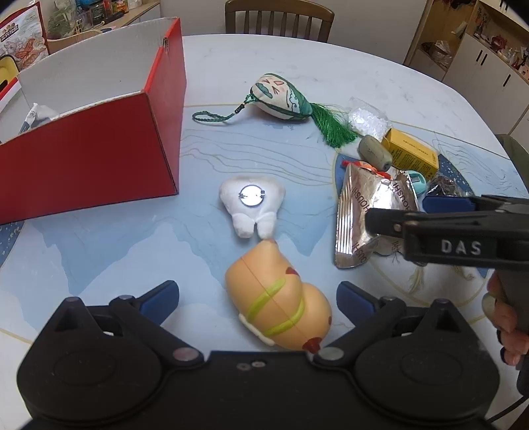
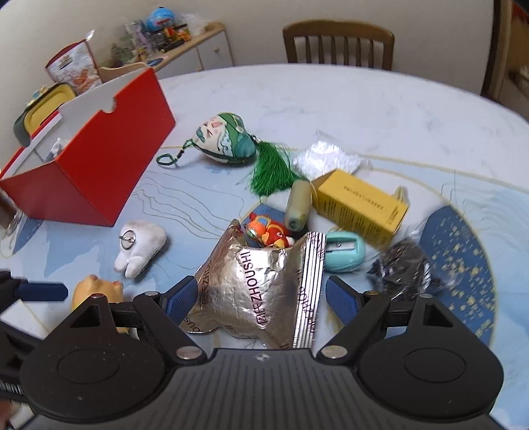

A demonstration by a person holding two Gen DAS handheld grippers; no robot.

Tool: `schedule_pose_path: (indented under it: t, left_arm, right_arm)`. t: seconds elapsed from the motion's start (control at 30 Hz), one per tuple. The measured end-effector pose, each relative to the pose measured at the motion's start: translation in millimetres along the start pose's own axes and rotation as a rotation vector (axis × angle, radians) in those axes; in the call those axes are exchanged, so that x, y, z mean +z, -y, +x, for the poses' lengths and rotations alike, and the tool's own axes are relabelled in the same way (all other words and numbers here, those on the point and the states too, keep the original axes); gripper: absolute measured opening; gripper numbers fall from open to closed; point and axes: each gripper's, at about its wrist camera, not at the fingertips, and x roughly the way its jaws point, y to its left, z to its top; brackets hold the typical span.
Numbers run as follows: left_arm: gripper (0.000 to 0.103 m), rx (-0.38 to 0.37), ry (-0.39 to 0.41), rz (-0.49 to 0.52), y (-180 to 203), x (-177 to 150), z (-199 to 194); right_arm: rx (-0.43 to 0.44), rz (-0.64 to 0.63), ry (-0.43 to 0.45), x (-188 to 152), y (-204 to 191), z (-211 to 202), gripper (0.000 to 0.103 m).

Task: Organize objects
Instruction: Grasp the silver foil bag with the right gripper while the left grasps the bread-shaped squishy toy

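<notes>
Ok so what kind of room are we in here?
Most likely a home dining room: a round table with a wooden chair pulled up, storage cabinets along the wall, and toys and a red box spread on the table.

I see a wooden chair point(image 1: 279, 15) at the round table's point(image 1: 380, 72) far edge, a cluttered low cabinet point(image 2: 195, 49) upper left, white cupboards point(image 1: 486, 63) upper right.

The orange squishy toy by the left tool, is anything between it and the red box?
Partly. The white tooth plush lies just beyond the orange squishy toy, touching its tip. The red box sits farther left. The open left tool straddles the toy, with nothing between.
</notes>
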Motion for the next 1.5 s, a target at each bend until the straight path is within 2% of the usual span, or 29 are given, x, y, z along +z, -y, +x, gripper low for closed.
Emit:
schedule_pose_path:
  t: [0.2, 0.57, 0.67, 0.8, 0.9, 1.2, 1.5]
  left_arm:
    - [0.092, 0.004, -0.015, 0.006, 3, -2, 5]
    - [0.065, -0.037, -0.022, 0.027, 9, -3, 4]
    - [0.063, -0.028, -0.017, 0.044, 12, -4, 4]
    - [0.062, -0.027, -0.014, 0.039, 11, -4, 3]
    - [0.061, -0.024, -0.012, 0.032, 9, -4, 2]
    - [0.061, -0.030, 0.022, 0.005, -4, 3, -11]
    - [0.061, -0.048, 0.076, 0.000, -19, 21, -40]
  right_arm:
    - [0.008, 0.042, -0.021, 1, 1, 9, 0.085]
    - [0.007, 0.044, -0.029, -1, -1, 8, 0.083]
    - [0.012, 0.042, -0.032, -2, -1, 7, 0.078]
    - [0.031, 0.037, -0.032, -4, -4, 4, 0.062]
    - [0.031, 0.027, -0.029, -4, -9, -1, 0.057]
    - [0.047, 0.045, 0.013, -7, -9, -27, 0.055]
    - [0.070, 0.063, 0.074, 2, -14, -66, 0.055]
